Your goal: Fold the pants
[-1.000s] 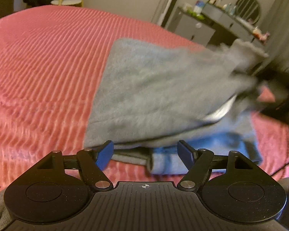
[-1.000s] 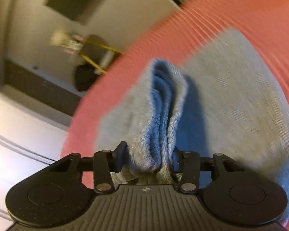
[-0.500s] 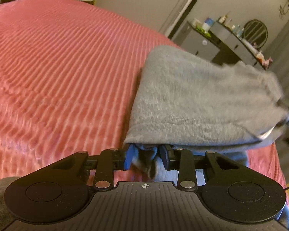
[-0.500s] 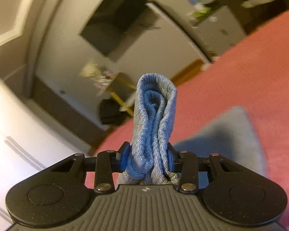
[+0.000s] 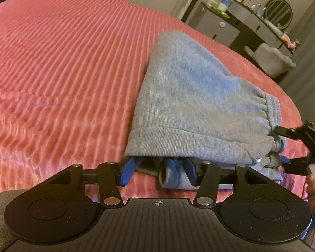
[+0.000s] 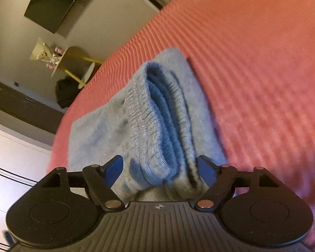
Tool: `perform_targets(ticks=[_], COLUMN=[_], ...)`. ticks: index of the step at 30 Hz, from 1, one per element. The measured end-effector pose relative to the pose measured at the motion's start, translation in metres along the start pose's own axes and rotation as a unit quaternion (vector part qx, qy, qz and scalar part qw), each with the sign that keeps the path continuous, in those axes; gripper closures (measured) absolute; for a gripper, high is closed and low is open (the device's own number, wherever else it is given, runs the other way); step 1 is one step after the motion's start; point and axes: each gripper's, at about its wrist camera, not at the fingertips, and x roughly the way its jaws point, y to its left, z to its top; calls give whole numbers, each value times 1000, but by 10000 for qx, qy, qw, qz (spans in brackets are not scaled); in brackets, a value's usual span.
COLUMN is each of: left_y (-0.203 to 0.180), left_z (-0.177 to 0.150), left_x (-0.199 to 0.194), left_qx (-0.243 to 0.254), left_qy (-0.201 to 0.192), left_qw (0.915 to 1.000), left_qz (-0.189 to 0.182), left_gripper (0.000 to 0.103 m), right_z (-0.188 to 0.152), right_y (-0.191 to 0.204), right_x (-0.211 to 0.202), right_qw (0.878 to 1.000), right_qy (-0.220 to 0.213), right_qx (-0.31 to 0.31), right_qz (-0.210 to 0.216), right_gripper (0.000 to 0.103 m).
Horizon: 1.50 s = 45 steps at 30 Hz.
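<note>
The grey sweatpants (image 5: 191, 105) lie folded in a compact stack on the bed's pink ribbed bedspread (image 5: 63, 63), toward its right side in the left wrist view, the upper layer doubled over a lower one whose edge shows beneath at the near end. The ribbed elastic waistband (image 6: 157, 121) forms the stack's right end and stands bunched in several layers in the right wrist view. The left gripper (image 5: 158, 171) sits low at the near edge of the stack with its jaws parted; a rolled hem of the lower layer rests between the blue pads (image 5: 128, 169), nearer the right pad, but the pads do not appear to press it. The right gripper (image 6: 159, 168) has its jaws spread wide with the bunched waistband lying between them, and there is visible slack on the left side, so it does not clamp the cloth. Judged from this arrangement, both grippers are positioned at the two ends they would carry to bring one half over the other, and the open jaws suggest the fold has been laid down and let go. The task appears near completion; a final smoothing may remain. Beyond the bed stand a dark dresser (image 5: 241, 25) with small items and a round mirror, and a grey upholstered seat (image 5: 271, 61).
</note>
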Motion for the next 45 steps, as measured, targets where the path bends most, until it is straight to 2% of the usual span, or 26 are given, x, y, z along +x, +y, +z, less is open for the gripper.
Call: perform_targets(ticks=[3, 5, 6, 7, 10, 14, 16, 18, 22, 26, 28, 29, 30, 33, 35, 38, 39, 40, 42, 43, 45], left_y=[-7, -10, -12, -13, -12, -6, -5, -4, -8, -6, -6, -6, -8, -19, -29, -45, -51, -56, -68, -74, -81], left_z=[1, 1, 1, 1, 0, 0, 0, 1, -1, -5, -6, -6, -5, 6, 17, 31, 34, 37, 38, 36, 28], left_x=[5, 9, 9, 9, 8, 4, 4, 4, -6, -17, -26, -31, -36, -45, -44, -33, -25, -15, 9, 23, 46], left_qx=[45, 57, 63, 71, 20, -104, -112, -76, 111, 221, 327, 405, 496, 781, 901, 877, 868, 906, 1041, 1113, 1231], left_qy=[35, 30, 14, -2, -63, -103, -107, -91, -134, -182, -305, -394, -494, -816, -1063, -1384, -1461, -1498, -1305, -1119, -861], left_qw=[9999, 9999, 9998, 9997, 9997, 9998, 9998, 9999, 9998, 9995, 9990, 9984, 9975, 9933, 9897, 9864, 9854, 9846, 9859, 9875, 9886], left_qz=[92, 156, 184, 212, 255, 160, 134, 121, -12, -107, -87, -64, -9, 230, 318, 147, 76, 17, 56, 49, 115], left_gripper=[47, 47, 48, 49, 55, 59, 59, 59, 59, 54, 50, 48, 47, 40, 36, 33, 33, 33, 33, 36, 36], right_z=[9, 2, 1, -3, -15, -15, -15, -16, -18, -21, -23, -23, -22, -22, -24, -34, -40, -47, -60, -64, -69], right_y=[-17, -27, -23, -19, 5, 18, 19, 9, -5, -2, -2, -3, -6, -15, -15, 9, 19, 28, 44, 48, 55], right_x=[23, 26, 25, 21, 2, -26, -33, -35, -27, -32, -32, -33, -36, -52, -54, -50, -51, -53, -51, -46, -27], right_qw=[9967, 9938, 9954, 9974, 9986, 9934, 9913, 9923, 9963, 9943, 9927, 9910, 9888, 9831, 9830, 9764, 9710, 9635, 9508, 9501, 9560], right_qy=[304, 299, 198, 81, -368, -827, -947, -925, -728, -886, -928, -1020, -1161, -1646, -1704, -1806, -1922, -2118, -2276, -2121, -1461], right_qx=[651, 929, 825, 590, -119, -317, -520, -574, -456, -596, -698, -657, -533, -260, -330, -1036, -1350, -1615, -2099, -2289, -2542], right_qz=[367, 531, 443, 403, 371, 725, 753, 599, 32, -6, -329, -569, -774, -760, -602, -578, -448, -268, -102, -47, -111], right_gripper=[23, 51, 59, 63, 66, 66, 66, 66, 66, 64, 54, 52, 47, 45, 44, 51, 60, 63, 67, 70, 81])
